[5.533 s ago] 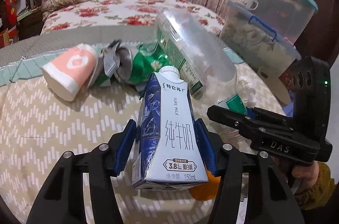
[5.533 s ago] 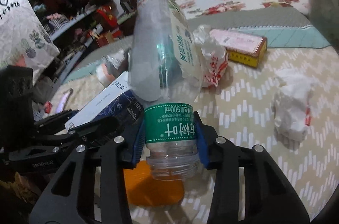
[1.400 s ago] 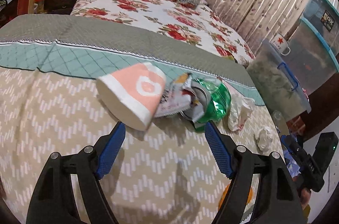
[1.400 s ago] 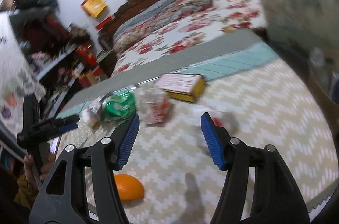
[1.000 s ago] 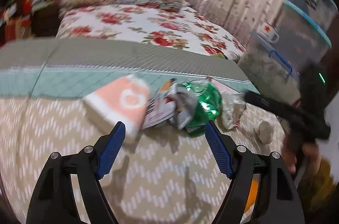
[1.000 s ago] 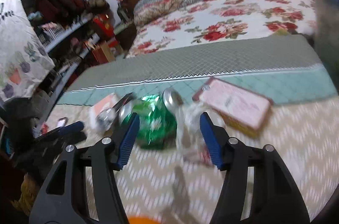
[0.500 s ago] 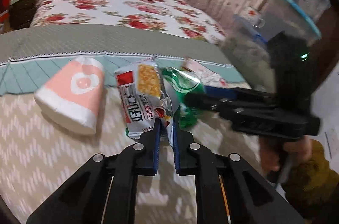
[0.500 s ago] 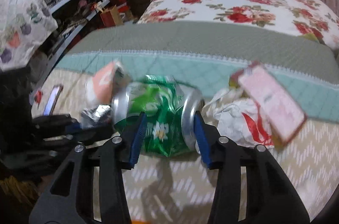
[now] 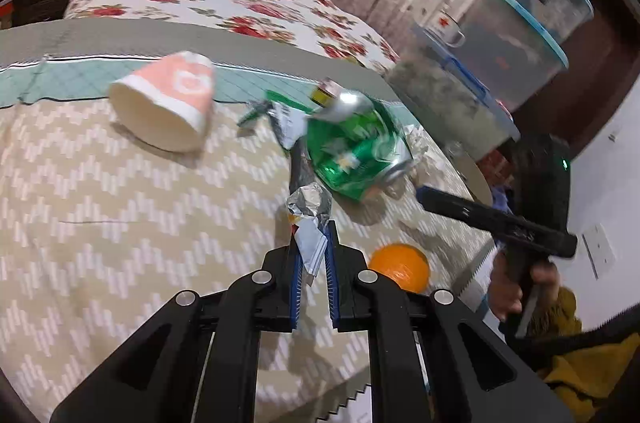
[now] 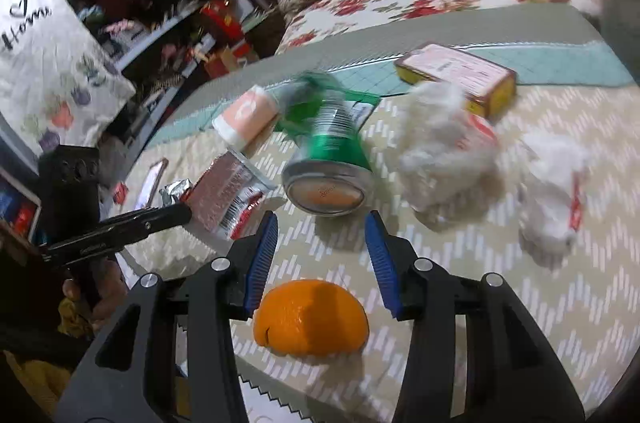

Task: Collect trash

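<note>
My left gripper [image 9: 313, 235] is shut on a silver snack wrapper [image 9: 310, 219] and holds it above the table edge; the wrapper also shows in the right wrist view [image 10: 228, 199]. A crushed green can [image 9: 354, 151] is blurred beyond it. In the right wrist view my right gripper [image 10: 322, 227] is open, and the green can [image 10: 330, 159] is just ahead of its fingertips, free of them. An orange peel [image 10: 310, 317] lies between the right fingers near the edge. A pink paper cup [image 9: 166, 105] lies on its side.
Crumpled white tissues [image 10: 448, 147] [image 10: 554, 179] and a pink and yellow box [image 10: 460, 75] lie to the right. The table's zigzag cloth [image 9: 100, 207] ends at a scalloped front edge. Stacked plastic bins [image 9: 516, 35] stand at right; a bed lies behind.
My right gripper has opened and the green can has left its jaws and now sits blurred on the cloth. My left gripper has pulled the wrapper back toward the table edge.
</note>
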The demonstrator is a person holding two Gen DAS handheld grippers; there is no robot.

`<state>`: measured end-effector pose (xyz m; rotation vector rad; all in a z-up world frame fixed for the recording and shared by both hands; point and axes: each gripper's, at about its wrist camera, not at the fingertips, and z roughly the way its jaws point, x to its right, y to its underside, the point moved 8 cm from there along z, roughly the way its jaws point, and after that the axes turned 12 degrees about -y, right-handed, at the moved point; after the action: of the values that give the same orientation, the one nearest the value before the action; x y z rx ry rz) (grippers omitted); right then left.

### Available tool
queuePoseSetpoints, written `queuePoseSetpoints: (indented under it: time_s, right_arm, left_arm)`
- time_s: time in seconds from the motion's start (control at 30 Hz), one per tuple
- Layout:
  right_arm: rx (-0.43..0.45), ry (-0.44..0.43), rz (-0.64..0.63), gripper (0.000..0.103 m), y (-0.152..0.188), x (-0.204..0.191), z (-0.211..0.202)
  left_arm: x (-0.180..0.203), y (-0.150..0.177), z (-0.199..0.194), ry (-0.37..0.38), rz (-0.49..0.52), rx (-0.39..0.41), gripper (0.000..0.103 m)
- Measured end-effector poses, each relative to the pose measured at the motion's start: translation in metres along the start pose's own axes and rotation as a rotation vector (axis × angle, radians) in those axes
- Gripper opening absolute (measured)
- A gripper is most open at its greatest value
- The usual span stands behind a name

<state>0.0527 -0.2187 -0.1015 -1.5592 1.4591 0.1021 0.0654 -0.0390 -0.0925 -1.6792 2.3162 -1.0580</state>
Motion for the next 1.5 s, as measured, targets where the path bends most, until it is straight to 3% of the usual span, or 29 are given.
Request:
queuePoseSetpoints:
  time_s: [0.17,0.43,0.57,0.67,0.7,0.73,0.8,0.93,1.03,1.1,1.23,1.37,1.47,1.5]
  right_arm:
    - [0.033,0.012,-0.026,0.049,-0.012,-0.007,-0.011]
    - [0.073,0.077,-0.098,0.049,-0.066,-0.005,-0.001]
    - [0.049,0.147,-0.054,0.049,-0.099,0.022,0.026]
    - [-0.027,0.153,-0.002,0.049,-0.099,0.031,0.051]
    - [-0.081,0.089,0.012,0.049,-0.091,0.022,0.063]
    - [-0.125,0.039,-0.01,0.049,-0.085,0.01,0.071]
    - [-0.195,-0.027,-0.115,0.048,-0.075,-0.021,0.081]
    - [-0.132,0.023,-0.135,0.052,-0.095,-0.021,0.077]
    - [-0.1,0.128,-0.06,0.053,-0.107,0.009,0.08]
    - [-0.1,0.198,-0.032,0.06,-0.111,0.025,0.086]
    - [-0.15,0.282,-0.119,0.071,-0.114,0.026,0.107]
    - [-0.235,0.297,-0.177,0.077,-0.108,0.02,0.132]
    - [-0.317,0.33,-0.187,0.079,-0.096,0.031,0.146]
    - [-0.304,0.335,-0.214,0.076,-0.096,0.029,0.147]
  left_arm:
    - [-0.005,-0.002,0.001,-0.026,-0.001,0.003,0.01]
    - [-0.008,0.002,0.01,-0.044,-0.009,-0.015,0.01]
    - [-0.013,-0.001,0.009,-0.045,-0.022,-0.009,0.01]
    - [-0.016,-0.003,0.009,-0.045,-0.028,-0.001,0.01]
    - [-0.019,-0.004,0.008,-0.048,-0.03,0.001,0.016]
    - [-0.022,-0.005,0.007,-0.054,-0.036,0.004,0.031]
    - [-0.027,-0.007,0.006,-0.066,-0.049,0.021,0.046]
    - [-0.035,-0.011,0.009,-0.062,-0.077,0.024,0.051]
    - [-0.038,-0.012,0.013,-0.056,-0.092,0.023,0.051]
    - [-0.04,-0.012,0.018,-0.063,-0.094,0.019,0.051]
    - [-0.04,-0.007,0.025,-0.058,-0.097,0.003,0.05]
    - [-0.04,-0.003,0.03,-0.069,-0.086,-0.006,0.05]
    - [-0.039,-0.001,0.028,-0.054,-0.08,0.006,0.035]
    - [-0.038,-0.001,0.029,-0.045,-0.082,0.001,0.025]
